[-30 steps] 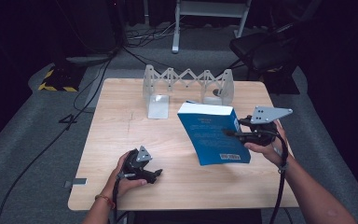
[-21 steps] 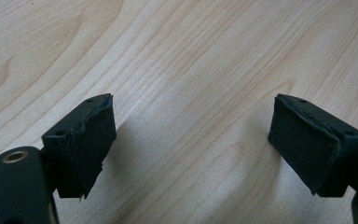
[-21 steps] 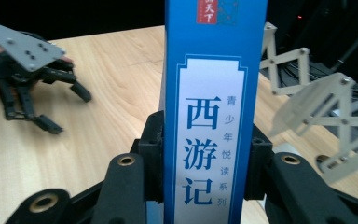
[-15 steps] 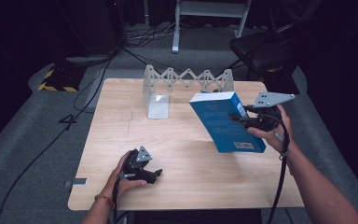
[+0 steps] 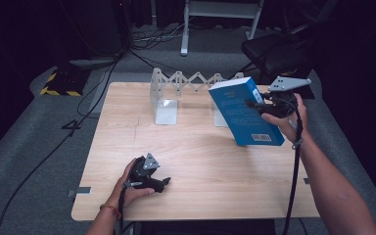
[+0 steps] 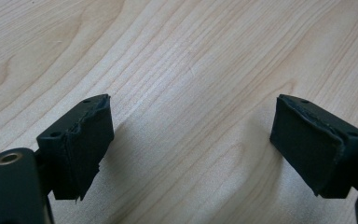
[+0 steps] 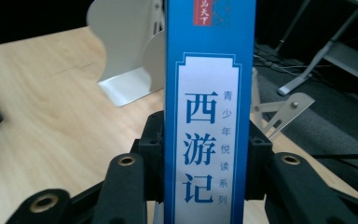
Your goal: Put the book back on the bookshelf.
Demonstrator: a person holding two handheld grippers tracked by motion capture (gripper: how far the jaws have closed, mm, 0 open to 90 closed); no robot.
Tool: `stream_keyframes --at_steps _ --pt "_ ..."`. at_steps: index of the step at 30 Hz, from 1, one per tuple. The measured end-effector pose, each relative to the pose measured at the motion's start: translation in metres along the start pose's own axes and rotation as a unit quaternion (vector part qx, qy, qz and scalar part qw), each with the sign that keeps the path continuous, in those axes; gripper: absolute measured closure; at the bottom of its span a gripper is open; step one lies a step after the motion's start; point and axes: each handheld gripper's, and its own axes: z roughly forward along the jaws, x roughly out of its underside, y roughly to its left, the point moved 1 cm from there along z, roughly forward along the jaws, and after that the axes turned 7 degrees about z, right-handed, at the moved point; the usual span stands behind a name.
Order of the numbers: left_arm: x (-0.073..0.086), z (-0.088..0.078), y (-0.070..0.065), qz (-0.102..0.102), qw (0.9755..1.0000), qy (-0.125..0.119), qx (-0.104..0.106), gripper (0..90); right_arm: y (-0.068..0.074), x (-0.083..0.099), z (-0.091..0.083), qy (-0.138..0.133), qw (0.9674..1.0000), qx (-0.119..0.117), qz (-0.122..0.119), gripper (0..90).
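High overhead, two close gripper views

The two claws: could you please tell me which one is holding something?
The right claw, shut on the blue book's spine; the left claw rests open and empty on the wooden table.

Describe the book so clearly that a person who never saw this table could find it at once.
Look at the wooden table, then at its far right side, near the metal folding rack. There the right claw holds the book tilted above the tabletop. It is the one bright blue thing, with a white barcode label on its cover and Chinese characters on its spine.
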Motion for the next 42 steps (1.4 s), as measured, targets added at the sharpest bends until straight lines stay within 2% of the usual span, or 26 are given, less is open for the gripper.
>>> stream_keyframes --at_steps 7,17,19,21,26,27,30,32,34,37,42 --pt "0.0 0.0 0.001 0.003 1.0 -0.001 0.004 13.6 -0.011 -0.025 0.018 -0.017 0.9985 0.044 0.027 61.7" --pt "0.001 0.0 0.002 0.007 0.9999 -0.001 0.008 13.6 -0.024 -0.052 0.052 -0.024 0.9964 0.066 0.048 61.6" --pt "0.001 0.0 0.002 0.007 0.9999 -0.001 0.009 13.6 -0.027 -0.057 0.057 -0.031 0.9949 0.072 0.062 61.6" --pt "0.001 0.0 0.001 0.006 0.9999 -0.002 0.01 13.6 -0.031 -0.061 0.062 -0.046 0.9921 0.087 0.077 61.5" --pt "0.001 0.0 0.001 0.006 0.9999 -0.003 0.012 13.6 -0.03 -0.069 0.073 -0.063 0.988 0.108 0.091 61.5" --pt "0.001 0.0 0.002 0.008 0.9999 -0.002 0.011 13.6 -0.028 -0.069 0.077 -0.065 0.9874 0.116 0.086 61.5" --pt "0.001 0.0 0.001 0.007 0.9999 -0.003 0.012 13.6 -0.025 -0.066 0.084 -0.076 0.9857 0.125 0.083 61.5" --pt "0.001 0.0 0.002 0.008 0.9999 -0.002 0.011 13.6 -0.025 -0.062 0.089 -0.084 0.9843 0.127 0.09 61.5" --pt "0.001 0.0 0.002 0.008 0.9999 -0.003 0.011 13.6 -0.023 -0.057 0.093 -0.09 0.9836 0.131 0.084 61.5" --pt "0.001 -0.001 0.001 0.008 0.9999 -0.003 0.012 13.7 -0.023 -0.047 0.097 -0.097 0.9823 0.133 0.089 61.5" --pt "0.001 -0.001 0.001 0.009 0.9999 -0.003 0.012 13.6 -0.022 -0.025 0.095 -0.137 0.9779 0.125 0.096 61.5"
